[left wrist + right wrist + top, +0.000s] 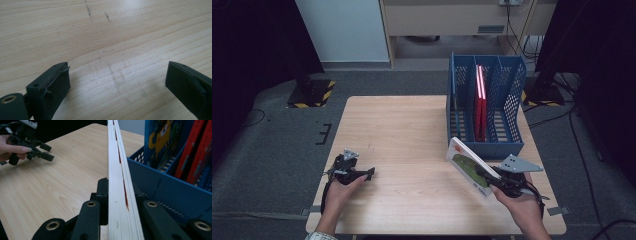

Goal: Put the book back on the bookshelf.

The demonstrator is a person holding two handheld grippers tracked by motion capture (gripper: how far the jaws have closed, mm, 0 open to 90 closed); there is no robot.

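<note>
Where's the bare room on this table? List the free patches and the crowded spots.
Free: the wide stretch of table between the left gripper and the blue rack, plus the front edge between both hands. Crowded: the right side, where the right gripper holds a book just before the rack with red books.

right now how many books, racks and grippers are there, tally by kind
books: 3, one white book clamped in the right gripper, two red books standing in the rack
racks: 1, the blue rack at the table's far right
grippers: 2, the right one and the left gripper, open over bare wood
total: 6
</note>
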